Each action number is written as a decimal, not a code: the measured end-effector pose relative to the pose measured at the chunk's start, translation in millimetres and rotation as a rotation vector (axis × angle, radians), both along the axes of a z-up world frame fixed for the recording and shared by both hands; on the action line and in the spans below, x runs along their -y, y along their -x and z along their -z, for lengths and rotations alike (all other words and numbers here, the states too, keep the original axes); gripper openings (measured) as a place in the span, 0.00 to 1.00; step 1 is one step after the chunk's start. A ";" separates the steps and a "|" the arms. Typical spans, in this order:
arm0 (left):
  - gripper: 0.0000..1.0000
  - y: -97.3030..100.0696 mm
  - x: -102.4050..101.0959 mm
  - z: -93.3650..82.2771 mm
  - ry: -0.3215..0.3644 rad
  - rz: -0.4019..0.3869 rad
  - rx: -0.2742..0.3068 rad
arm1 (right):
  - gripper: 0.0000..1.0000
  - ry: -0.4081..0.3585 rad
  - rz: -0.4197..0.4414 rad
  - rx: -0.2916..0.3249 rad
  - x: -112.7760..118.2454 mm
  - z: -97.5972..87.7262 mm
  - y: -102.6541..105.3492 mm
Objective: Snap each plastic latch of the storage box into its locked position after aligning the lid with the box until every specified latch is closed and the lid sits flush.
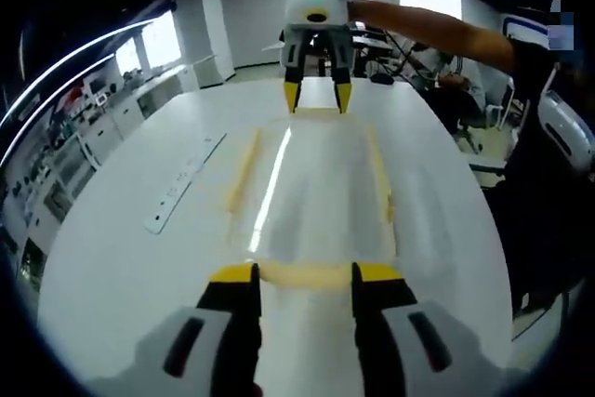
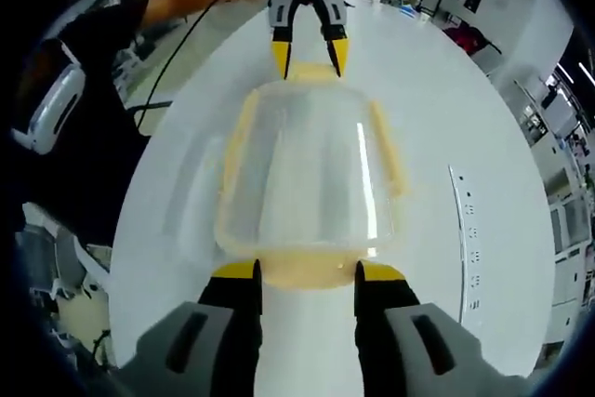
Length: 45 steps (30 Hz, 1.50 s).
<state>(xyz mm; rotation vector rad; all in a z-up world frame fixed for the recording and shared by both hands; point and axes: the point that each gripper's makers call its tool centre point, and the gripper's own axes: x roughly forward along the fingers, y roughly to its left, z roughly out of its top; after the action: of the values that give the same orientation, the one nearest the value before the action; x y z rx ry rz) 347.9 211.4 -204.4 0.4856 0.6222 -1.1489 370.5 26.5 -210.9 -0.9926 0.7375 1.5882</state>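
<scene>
I held my left gripper (image 1: pixel 304 276) at one short end of the storage box (image 1: pixel 316 188), jaws spread apart, the yellow end latch (image 1: pixel 307 275) lying between the tips. My right gripper (image 2: pixel 308 277) faced it from the opposite end, jaws likewise apart astride that end's latch (image 2: pixel 310 272). The clear lid (image 2: pixel 311 169) stretched ahead between both tools on the white table (image 2: pixel 437 99).
</scene>
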 end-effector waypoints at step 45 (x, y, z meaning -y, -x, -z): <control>0.37 45.6 17.2 3.5 0.041 0.044 0.010 | 0.37 -0.024 0.044 -0.009 19.2 24.0 58.9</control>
<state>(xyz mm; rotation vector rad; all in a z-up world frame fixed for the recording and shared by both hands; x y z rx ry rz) 302.4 194.2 -208.0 0.4720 0.5810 -1.1980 311.6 7.3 -234.9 -0.9464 0.7394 1.5609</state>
